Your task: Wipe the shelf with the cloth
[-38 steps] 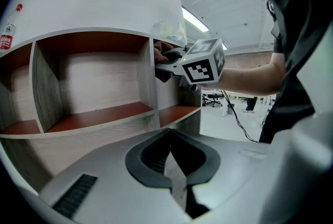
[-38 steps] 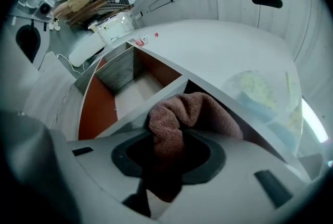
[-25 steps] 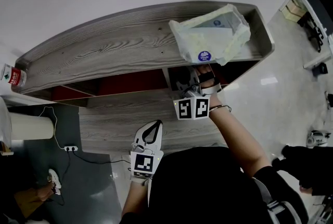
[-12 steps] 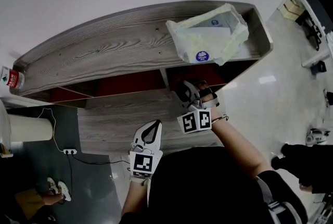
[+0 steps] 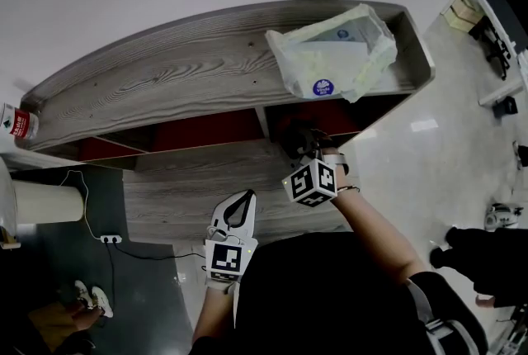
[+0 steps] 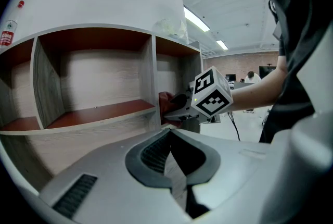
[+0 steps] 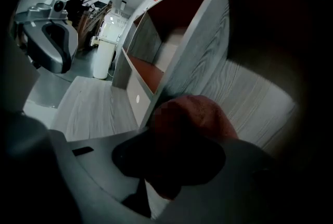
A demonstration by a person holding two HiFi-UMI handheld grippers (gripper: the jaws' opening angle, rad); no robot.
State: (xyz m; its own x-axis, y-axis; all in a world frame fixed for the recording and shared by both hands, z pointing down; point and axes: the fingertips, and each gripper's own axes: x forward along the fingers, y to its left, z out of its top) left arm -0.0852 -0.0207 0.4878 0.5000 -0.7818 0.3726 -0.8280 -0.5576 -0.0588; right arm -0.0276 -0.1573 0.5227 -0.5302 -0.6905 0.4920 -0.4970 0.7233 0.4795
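A grey wood shelf unit (image 5: 165, 77) with red-brown inner boards (image 6: 99, 112) stands against the wall. My right gripper (image 5: 295, 140) is at the mouth of the unit's right-hand compartment. It is shut on a dark red cloth (image 7: 190, 119), which bulges over its jaws and presses near the compartment's grey divider (image 7: 192, 56). The left gripper view shows the cloth (image 6: 165, 100) and the right gripper (image 6: 179, 106) by the same divider. My left gripper (image 5: 246, 198) hangs lower, above the deeper lower ledge (image 5: 190, 188). Its jaws are shut and hold nothing.
A pale plastic bag (image 5: 334, 56) of packets lies on the unit's top at the right. A red-labelled bottle (image 5: 16, 122) stands at the far left end. A white cylinder (image 5: 41, 201) and a power strip (image 5: 111, 236) with its cable are on the floor to the left.
My right gripper with the cloth has shifted a little left and back at the compartment mouth, and its marker cube has turned. The left gripper has stayed put.
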